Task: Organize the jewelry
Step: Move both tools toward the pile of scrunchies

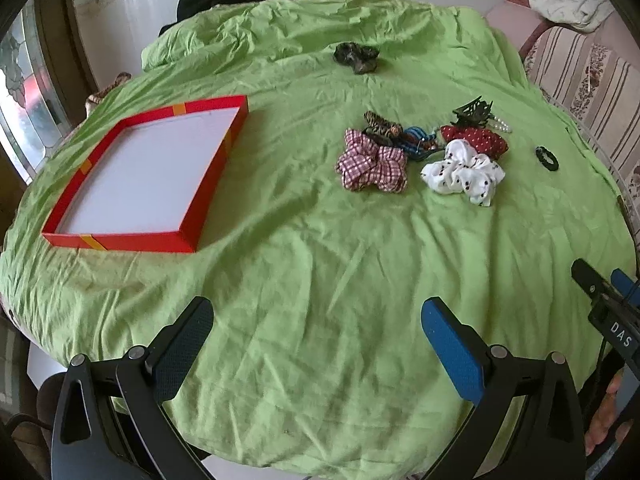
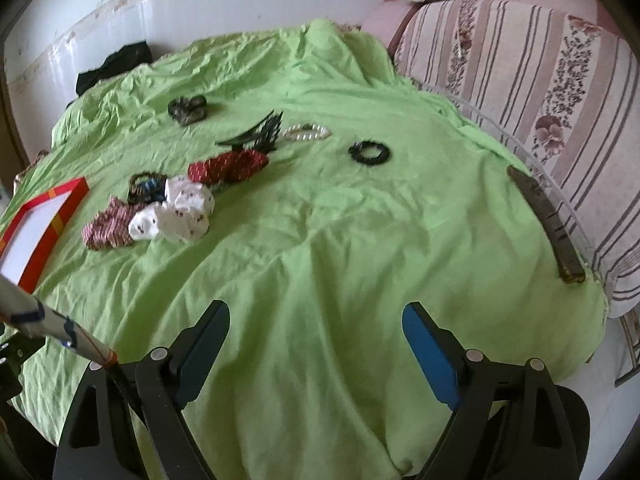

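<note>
Both our left gripper [image 1: 316, 322] and right gripper [image 2: 316, 326] hover spread wide over the green cloth [image 1: 320, 272], scrunchies [image 1: 372, 164] heaped beside a red tray [image 1: 120, 236].

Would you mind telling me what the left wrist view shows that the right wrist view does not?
Only the left wrist view shows the whole red tray and the open left gripper. Only the right wrist view shows the long dark strip by the striped sofa and its own open right gripper. Both show the green cloth, the white scrunchie and the black hair tie.
</note>
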Motion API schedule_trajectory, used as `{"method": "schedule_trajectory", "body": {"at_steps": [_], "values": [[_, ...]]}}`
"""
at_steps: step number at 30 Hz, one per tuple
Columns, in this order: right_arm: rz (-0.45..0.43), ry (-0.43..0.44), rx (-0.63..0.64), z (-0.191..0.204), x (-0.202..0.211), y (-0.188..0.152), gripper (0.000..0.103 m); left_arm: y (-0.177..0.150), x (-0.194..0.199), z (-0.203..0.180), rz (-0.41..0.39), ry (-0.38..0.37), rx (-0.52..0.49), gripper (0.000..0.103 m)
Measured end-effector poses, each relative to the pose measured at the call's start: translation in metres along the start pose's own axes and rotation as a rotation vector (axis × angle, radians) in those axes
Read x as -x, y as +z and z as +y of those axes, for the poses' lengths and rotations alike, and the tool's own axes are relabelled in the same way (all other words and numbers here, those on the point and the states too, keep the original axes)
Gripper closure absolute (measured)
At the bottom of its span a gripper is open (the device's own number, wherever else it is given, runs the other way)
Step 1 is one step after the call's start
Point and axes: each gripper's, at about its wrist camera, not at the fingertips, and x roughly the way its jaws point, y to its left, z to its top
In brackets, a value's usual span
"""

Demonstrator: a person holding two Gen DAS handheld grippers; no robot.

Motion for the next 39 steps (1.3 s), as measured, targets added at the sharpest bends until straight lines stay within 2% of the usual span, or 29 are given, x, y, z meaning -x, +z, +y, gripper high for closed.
{"method": "schedule_trajectory", "body": {"at_steps": [6,17,31,39], "values": [[0.046,0.008,0.008,0.003,-0.009,-0.003,0.012,0.000,-0.004,0.003,0.012,-0.008,0.016,0.000],[0.069,0.009,0.007,0.004,-0.015,-0.005,0.012,0.000,-0.012,0.007,0.038,-0.039,0.029,0.000],[0.087,0.006,0.030,0.011,-0.021,-0.005,0.012,-0.002,-0.017,0.009,0.047,-0.050,0.036,0.000],[0.072,0.016,0.048,0.017,-0.021,0.004,0.012,0.005,-0.016,0.009,0.024,-0.047,0.013,0.000]]}}
